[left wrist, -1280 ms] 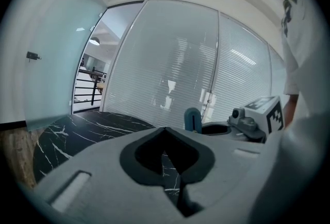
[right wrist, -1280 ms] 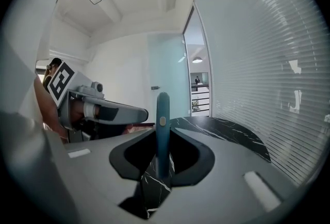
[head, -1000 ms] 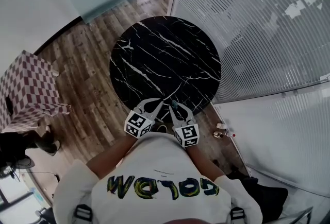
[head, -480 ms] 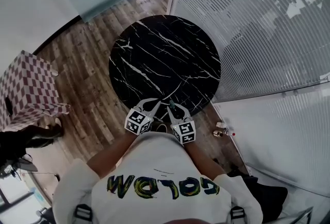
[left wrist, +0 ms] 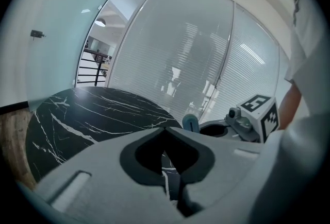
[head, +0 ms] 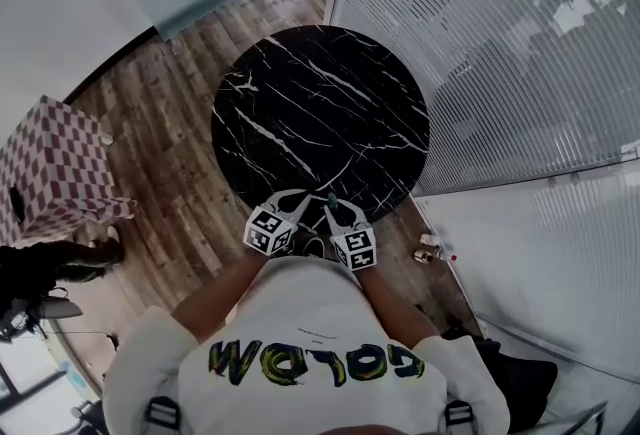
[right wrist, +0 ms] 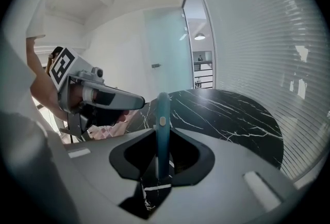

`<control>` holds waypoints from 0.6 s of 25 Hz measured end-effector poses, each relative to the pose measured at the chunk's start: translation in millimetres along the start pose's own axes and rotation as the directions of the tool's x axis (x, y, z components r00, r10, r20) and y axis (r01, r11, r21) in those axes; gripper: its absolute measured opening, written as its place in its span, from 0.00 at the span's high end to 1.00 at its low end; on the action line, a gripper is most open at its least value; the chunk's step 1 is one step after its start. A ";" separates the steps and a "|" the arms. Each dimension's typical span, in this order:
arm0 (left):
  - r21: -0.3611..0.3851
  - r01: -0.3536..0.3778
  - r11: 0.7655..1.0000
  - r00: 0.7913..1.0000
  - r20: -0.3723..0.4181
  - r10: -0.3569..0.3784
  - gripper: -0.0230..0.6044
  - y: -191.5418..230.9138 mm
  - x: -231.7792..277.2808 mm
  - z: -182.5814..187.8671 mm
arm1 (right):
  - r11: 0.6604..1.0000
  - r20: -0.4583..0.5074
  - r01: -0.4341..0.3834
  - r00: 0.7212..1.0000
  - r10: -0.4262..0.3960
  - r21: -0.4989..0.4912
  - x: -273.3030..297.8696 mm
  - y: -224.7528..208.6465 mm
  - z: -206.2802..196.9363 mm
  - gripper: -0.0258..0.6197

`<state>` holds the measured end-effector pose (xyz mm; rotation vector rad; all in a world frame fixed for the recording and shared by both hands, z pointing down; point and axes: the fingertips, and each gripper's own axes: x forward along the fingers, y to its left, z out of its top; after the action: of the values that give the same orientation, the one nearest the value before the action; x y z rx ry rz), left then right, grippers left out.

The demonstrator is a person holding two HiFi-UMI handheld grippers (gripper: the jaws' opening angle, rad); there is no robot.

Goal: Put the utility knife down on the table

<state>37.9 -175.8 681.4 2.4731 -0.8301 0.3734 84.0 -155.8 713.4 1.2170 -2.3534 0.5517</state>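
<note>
So the right gripper [right wrist: 163, 140] is clamped on the utility knife [right wrist: 163, 107], with the teal handle poking up between the jaws, right at the near edge of the black marble table [head: 320, 113]. The left gripper [left wrist: 166, 133] is pinched closed on nothing, at that same edge. Looks like the bring-it-down part to me, since the knife isn't on the table yet. Next it needs lowering flat onto the top, then letting go
</note>
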 end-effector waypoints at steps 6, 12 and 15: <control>-0.008 -0.001 1.000 0.999 -0.038 0.001 0.96 7.2 4.7 -16.6 | 1.000 -0.040 0.007 0.999 -0.007 0.011 8.7 -3.1 -14.4 0.85; -0.026 -0.010 1.000 0.998 -0.070 0.008 0.96 14.7 12.3 -32.2 | 0.999 -0.085 0.014 0.996 -0.011 0.031 18.8 -8.8 -33.2 0.85; -0.035 -0.008 0.999 0.997 -0.082 0.005 0.96 17.1 15.8 -36.7 | 0.999 -0.108 0.021 0.994 -0.017 0.035 24.4 -11.2 -42.1 0.85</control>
<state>36.0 -175.5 724.9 2.4065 -0.8042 0.4555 88.6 -155.7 763.1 1.1932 -2.2490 0.6407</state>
